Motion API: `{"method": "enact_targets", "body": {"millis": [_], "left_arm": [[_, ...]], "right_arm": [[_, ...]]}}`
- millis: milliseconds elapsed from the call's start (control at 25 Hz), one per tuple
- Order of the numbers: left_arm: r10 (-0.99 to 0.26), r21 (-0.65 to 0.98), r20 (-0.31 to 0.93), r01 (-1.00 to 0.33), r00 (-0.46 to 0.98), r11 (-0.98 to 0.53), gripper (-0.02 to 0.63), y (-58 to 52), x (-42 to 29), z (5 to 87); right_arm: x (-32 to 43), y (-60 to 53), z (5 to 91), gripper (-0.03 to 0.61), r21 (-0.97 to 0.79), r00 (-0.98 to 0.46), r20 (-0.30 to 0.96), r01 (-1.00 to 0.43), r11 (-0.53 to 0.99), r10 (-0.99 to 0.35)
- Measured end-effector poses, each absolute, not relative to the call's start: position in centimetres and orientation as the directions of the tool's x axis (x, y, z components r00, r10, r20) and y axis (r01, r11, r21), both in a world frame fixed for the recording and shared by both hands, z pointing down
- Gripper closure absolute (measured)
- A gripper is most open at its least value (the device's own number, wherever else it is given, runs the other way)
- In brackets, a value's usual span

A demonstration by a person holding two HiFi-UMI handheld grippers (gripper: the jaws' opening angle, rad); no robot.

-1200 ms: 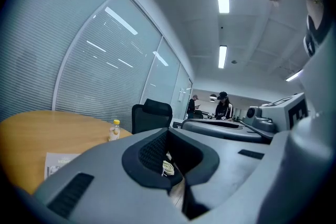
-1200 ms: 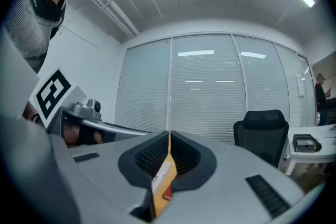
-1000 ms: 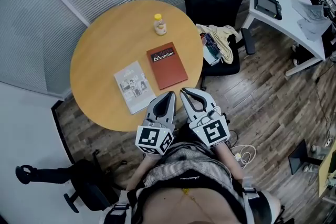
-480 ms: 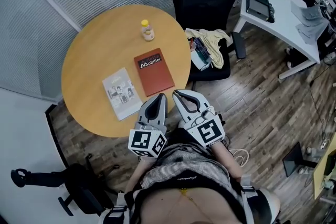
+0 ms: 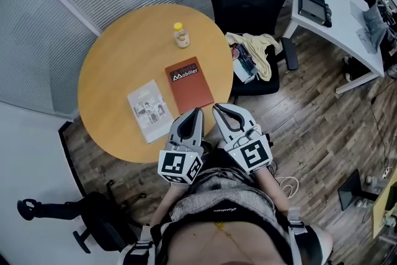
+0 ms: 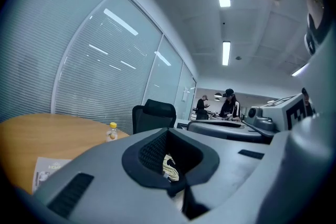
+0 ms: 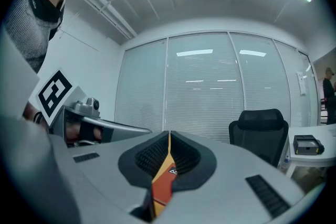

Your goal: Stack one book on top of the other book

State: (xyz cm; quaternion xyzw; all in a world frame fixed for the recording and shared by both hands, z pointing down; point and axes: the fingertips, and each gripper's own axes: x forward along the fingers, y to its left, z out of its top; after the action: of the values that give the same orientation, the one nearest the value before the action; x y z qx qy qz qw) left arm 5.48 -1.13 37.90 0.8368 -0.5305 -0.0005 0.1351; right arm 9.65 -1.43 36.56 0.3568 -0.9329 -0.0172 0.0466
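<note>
- The jaws of the left gripper [image 5: 196, 113] are seen pressed together with nothing between them. The right gripper [image 5: 219, 110] is likewise closed and empty.
- Both tips are held side by side at the near edge of the table [image 5: 111, 71], just before the red book [image 5: 189, 85].
- The grey book [image 5: 149, 110] is laid flat just left of the red book, with a strip of bare table between them.
- Nothing is judged done: neither book is gripped or lifted, so picking, carrying and stacking are all left.
- Each book's long axis is run from the near edge away, leaning slightly left. The red book's title end is pointed toward the bottle [image 5: 180, 35].
</note>
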Motion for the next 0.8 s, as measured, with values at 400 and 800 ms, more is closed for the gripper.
{"method": "enact_targets", "body": {"millis": [400,800], "left_arm": [[-0.888,0.233,0.140,-0.886,0.438,-0.401,0.592,-3.0,2.0,37.9],[-0.903,0.229,0.138,-0.900,0.407,-0.371,0.592,-3.9,-1.3,38.0]], "right_arm": [[5.3,-3.3,36.3,0.552,0.091,-0.761,0.081,-0.638,0.765,-0.644],[2.1,-4.3,36.8,0.552,0.088,-0.775,0.107,-0.616,0.783,-0.622]]}}
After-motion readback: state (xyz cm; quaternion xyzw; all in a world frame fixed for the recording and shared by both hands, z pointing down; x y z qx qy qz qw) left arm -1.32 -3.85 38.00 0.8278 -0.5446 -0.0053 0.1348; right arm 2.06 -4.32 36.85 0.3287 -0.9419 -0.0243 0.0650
